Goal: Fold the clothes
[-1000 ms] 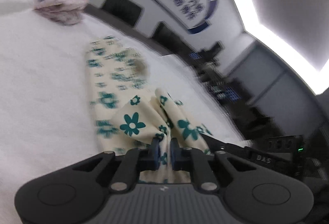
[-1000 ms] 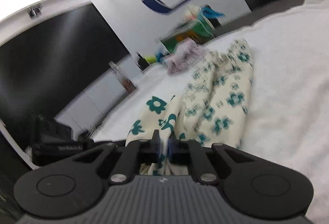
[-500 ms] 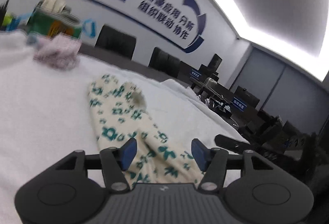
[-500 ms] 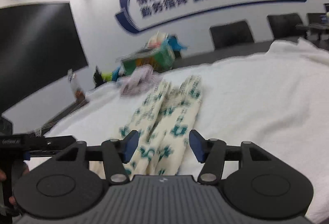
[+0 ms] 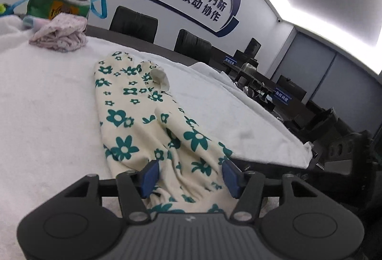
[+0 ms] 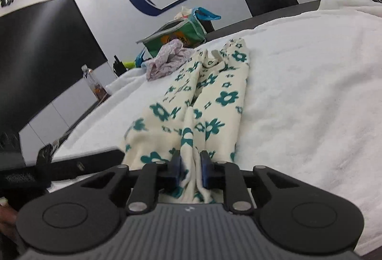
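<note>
A cream garment with teal flowers (image 5: pixel 143 121) lies lengthwise on the white towelling table cover (image 5: pixel 47 105), its near end bunched under both grippers. My left gripper (image 5: pixel 189 176) is open, its blue pads wide apart over that near end and not pressing it. In the right wrist view the same garment (image 6: pixel 214 102) runs away from me. My right gripper (image 6: pixel 191 169) is closing, and an upright fold of the fabric fills the narrow gap between its pads.
A crumpled pink garment (image 5: pixel 59 33) and a green bag (image 5: pixel 57 6) sit at the far end. A bottle (image 6: pixel 93 83) stands off the table's left edge in the right wrist view. Black chairs (image 5: pixel 133 23) line the far side. The table edge (image 5: pixel 274 159) runs close on the right.
Both grippers let go of the garment's raised end, which dropped onto the table. The left stays wide apart; the right has since narrowed onto a fold of fabric.
</note>
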A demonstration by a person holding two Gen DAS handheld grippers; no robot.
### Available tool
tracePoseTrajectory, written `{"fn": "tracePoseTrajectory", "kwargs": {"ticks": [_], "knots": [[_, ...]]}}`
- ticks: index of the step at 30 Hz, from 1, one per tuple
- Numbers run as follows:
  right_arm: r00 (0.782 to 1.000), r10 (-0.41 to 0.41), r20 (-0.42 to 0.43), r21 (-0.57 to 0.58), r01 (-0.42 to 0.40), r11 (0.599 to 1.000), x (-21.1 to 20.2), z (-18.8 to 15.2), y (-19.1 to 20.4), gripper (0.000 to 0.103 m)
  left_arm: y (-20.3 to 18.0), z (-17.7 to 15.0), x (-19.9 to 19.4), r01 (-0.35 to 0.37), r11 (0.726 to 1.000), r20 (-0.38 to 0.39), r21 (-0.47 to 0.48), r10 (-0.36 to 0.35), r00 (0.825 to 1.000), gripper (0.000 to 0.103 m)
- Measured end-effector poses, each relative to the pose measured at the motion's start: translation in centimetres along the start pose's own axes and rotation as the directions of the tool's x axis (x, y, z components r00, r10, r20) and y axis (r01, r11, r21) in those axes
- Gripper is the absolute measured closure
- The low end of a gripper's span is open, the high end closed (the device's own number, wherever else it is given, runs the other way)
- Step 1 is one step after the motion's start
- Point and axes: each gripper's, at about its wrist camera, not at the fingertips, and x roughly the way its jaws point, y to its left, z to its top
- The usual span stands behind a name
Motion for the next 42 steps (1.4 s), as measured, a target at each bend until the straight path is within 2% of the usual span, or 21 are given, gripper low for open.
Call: {"fn": "tracePoseTrajectory", "kwargs": {"ticks": [4, 9, 11, 14, 16, 17, 18, 20, 22, 26, 28, 31, 35, 37, 39, 42], "knots": [[0.996, -0.003, 0.092, -0.051, 0.008, 0.999, -2.5, 1.0, 0.2, 0.084, 1.1, -0.4, 0.4, 0.022, 0.999, -0.010, -0.037, -0.022, 1.000, 0.042], [0.994, 0.019, 0.111, -0.083, -0.010, 0.997, -3.3, 1.4, 0.5, 0.084, 1.6, -0.4, 0.2, 0.048, 0.997, -0.005, -0.063, -0.049, 0.999, 0.043], [0.997, 0.018, 0.073, -0.072, -0.013, 0.997, -2.5, 1.0, 0.2, 0.084, 1.7, -0.1, -0.4, 0.059, 0.995, 0.006, -0.082, -0.058, 0.998, 0.043], [1.000, -0.001, -0.026, -0.026, 0.001, 1.000, 0.2, 0.0, -0.6, 0.082, 1.4, 0.6, -2.6, 0.122, 0.990, 0.086, -0.076, -0.115, 0.990, 0.043], [1.000, 0.010, -0.011, -0.038, -0.010, 0.999, 0.3, -0.4, -0.7, 0.081, 0.9, 1.1, -4.2, 0.130, 0.991, 0.140, -0.022, -0.126, 0.982, 0.042], [1.000, 0.010, -0.016, -0.042, -0.011, 0.999, 0.3, -0.3, -0.7, 0.081, 0.7, 1.3, -4.9, 0.117, 0.993, 0.160, 0.003, -0.116, 0.980, 0.041], [1.000, 0.010, -0.019, -0.045, -0.010, 0.999, 0.3, -0.2, -0.7, 0.081, 0.7, 1.5, -5.1, 0.072, 0.997, 0.163, 0.016, -0.074, 0.984, 0.041], [1.000, 0.001, -0.002, -0.055, -0.002, 0.998, -0.1, 0.2, -0.5, 0.077, 1.2, 1.5, -5.0, -0.016, 1.000, 0.147, 0.022, 0.012, 0.989, 0.038], [0.999, -0.006, 0.031, -0.075, 0.008, 0.997, -0.8, 0.7, -0.1, 0.074, 2.2, 1.3, -4.3, -0.062, 0.998, 0.108, -0.004, 0.062, 0.992, 0.035], [0.996, -0.004, 0.089, -0.109, 0.014, 0.994, -2.2, 1.5, 0.4, 0.071, 3.8, 0.8, -3.5, -0.034, 0.996, 0.072, -0.083, 0.040, 0.997, 0.035], [0.996, 0.000, 0.093, -0.122, 0.012, 0.993, -2.4, 1.8, 0.7, 0.071, 4.4, 0.9, -3.5, -0.046, 0.992, 0.054, -0.114, 0.053, 0.997, 0.036], [0.996, 0.010, 0.093, -0.137, 0.003, 0.991, -2.6, 2.0, 1.3, 0.068, 5.2, 1.4, -4.4, -0.047, 0.990, 0.065, -0.132, 0.056, 0.996, 0.035], [0.995, 0.051, 0.091, -0.168, -0.035, 0.985, -2.9, 2.0, 2.4, 0.068, 5.2, 1.9, -4.2, -0.009, 0.990, 0.059, -0.143, 0.018, 0.998, 0.036], [0.992, 0.094, 0.078, -0.200, -0.077, 0.977, -2.8, 1.8, 3.2, 0.068, 4.6, 1.9, -3.6, 0.002, 0.992, 0.040, -0.130, 0.004, 0.999, 0.036], [0.994, 0.101, 0.045, -0.237, -0.088, 0.967, -2.0, 1.3, 3.9, 0.068, 3.9, 1.8, -2.7, 0.001, 0.994, 0.014, -0.113, 0.000, 1.000, 0.037], [0.998, 0.030, -0.047, -0.222, -0.040, 0.974, 0.9, 0.3, 3.7, 0.067, 3.5, 1.3, -1.7, -0.019, 0.993, -0.021, -0.112, 0.016, 1.000, 0.037]]}}
